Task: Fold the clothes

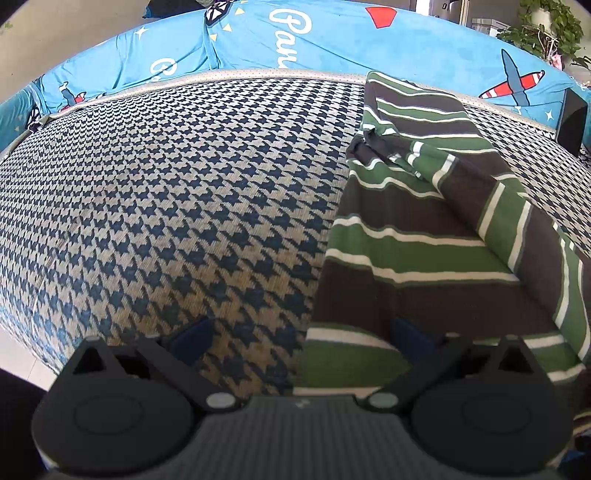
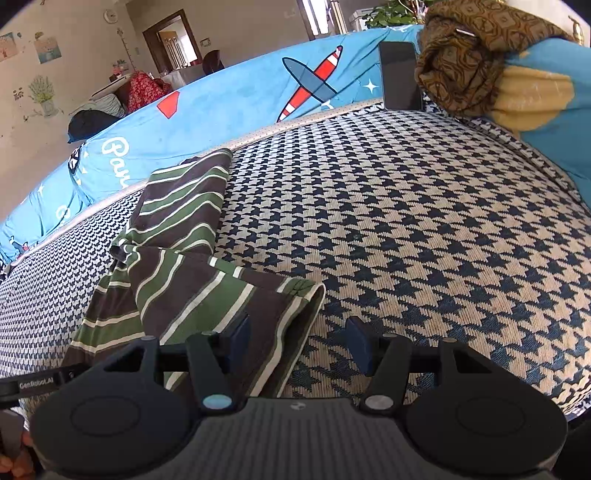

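A green, brown and white striped garment lies partly folded on a houndstooth-patterned bed surface, along its right side in the left wrist view. My left gripper is open, its jaws straddling the garment's near left edge. In the right wrist view the garment lies at the left, one folded flap reaching toward me. My right gripper is open over the flap's near right corner, with the left finger over the cloth and the right finger over the bare cover.
A blue quilt with airplane prints runs along the far edge of the bed. A brown patterned cloth and a dark phone-like slab sit at the far right. A plant stands beyond the bed.
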Tool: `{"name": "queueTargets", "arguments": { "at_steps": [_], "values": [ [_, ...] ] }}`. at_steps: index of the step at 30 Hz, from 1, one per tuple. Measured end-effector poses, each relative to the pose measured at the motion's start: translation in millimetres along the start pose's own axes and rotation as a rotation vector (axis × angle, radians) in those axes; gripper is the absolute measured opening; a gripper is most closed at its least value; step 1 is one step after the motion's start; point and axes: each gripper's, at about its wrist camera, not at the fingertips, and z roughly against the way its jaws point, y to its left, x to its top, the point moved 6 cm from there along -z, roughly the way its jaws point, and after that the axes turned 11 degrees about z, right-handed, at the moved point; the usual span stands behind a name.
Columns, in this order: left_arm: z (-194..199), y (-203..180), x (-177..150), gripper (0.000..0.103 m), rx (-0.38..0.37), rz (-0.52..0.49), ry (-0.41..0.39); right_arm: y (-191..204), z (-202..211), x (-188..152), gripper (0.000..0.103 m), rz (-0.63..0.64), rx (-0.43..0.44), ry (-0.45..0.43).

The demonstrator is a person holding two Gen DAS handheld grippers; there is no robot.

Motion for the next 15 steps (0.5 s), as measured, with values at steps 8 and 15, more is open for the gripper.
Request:
{"name": "queueTargets", "arguments": {
  "at_steps": [8,15],
  "values": [
    [10,7,-14,0.103,-0.026,-0.002,0.007,8,-11,3,0.054,0.037,-0.007,-0.026],
    [12,12,-16,0.103,-0.041,0.014,0.012,12,-21,5,0.021,0.074,-0.020,-0.037]
  ]
}}
